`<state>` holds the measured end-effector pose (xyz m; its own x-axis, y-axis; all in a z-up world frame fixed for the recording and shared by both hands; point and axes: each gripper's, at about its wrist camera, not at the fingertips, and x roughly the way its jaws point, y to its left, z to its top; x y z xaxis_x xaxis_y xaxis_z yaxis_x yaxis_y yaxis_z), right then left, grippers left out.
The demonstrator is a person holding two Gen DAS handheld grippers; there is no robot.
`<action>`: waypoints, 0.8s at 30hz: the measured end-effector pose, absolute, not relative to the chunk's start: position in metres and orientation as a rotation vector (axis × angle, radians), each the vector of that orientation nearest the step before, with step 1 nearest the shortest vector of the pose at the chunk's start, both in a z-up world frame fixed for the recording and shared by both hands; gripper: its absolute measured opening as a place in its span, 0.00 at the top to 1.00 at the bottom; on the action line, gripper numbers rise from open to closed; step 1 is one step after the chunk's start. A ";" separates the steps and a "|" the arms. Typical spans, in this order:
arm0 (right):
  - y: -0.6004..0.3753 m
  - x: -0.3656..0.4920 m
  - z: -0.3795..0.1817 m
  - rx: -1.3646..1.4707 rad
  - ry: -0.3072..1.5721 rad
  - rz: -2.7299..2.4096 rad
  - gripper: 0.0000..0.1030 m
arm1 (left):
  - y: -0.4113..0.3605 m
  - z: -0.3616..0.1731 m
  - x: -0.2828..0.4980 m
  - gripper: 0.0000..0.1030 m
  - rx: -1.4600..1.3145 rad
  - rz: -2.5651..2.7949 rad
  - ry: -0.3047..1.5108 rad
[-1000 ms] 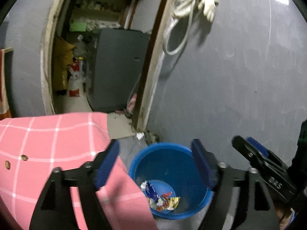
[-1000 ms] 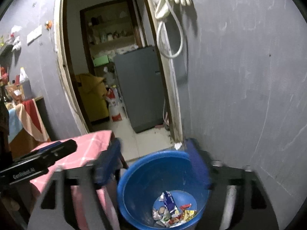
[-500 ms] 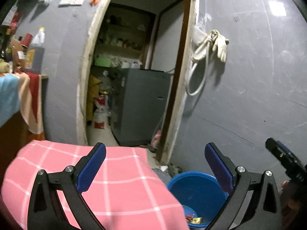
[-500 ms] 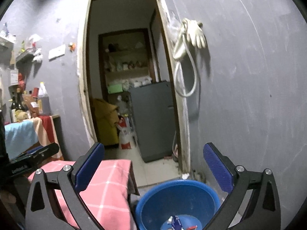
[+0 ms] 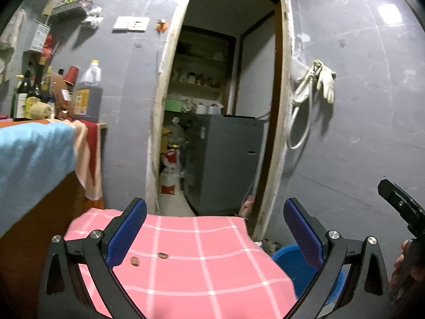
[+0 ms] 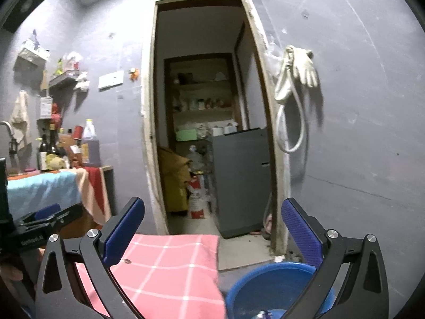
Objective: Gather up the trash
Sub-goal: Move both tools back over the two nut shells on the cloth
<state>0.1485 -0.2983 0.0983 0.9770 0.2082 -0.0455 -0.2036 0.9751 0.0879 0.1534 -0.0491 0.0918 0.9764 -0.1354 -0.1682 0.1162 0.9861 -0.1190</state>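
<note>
You held two grippers, both with their blue-padded jaws spread wide apart and nothing between them. Your left gripper (image 5: 214, 228) hung over the pink checked tablecloth (image 5: 202, 273), and your right gripper (image 6: 212, 228) pointed at the open doorway (image 6: 204, 122), above the gap between the cloth and the one blue bucket (image 6: 268, 287).

On the cloth lay two small brown scraps (image 5: 134, 260), side by side near the left gripper's left pad; the right view showed only one of them. The bucket stood on the floor just right of the table, near the door frame, with a few bits of wrapper barely visible at its bottom edge. One grey fridge (image 5: 225, 162) stood beyond the doorway, and one pale glove (image 6: 305, 66) hung with a hose on the wall to the right.

A second earlier both grippers looked down into the bucket at the wrappers; since then you had tilted them up toward the doorway, and the bucket had slid to the lower right.
</note>
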 end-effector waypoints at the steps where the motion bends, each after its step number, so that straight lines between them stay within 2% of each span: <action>1: -0.292 0.149 0.099 0.082 0.048 0.224 0.00 | -0.046 0.092 0.151 0.02 -0.107 -0.118 0.174; 14: -0.222 0.168 0.092 0.045 0.048 0.380 0.00 | 0.018 0.078 0.141 0.02 -0.113 0.013 0.172; 24: -0.173 0.219 0.057 -0.016 0.236 0.471 0.00 | 0.063 0.037 0.167 0.02 -0.172 0.057 0.318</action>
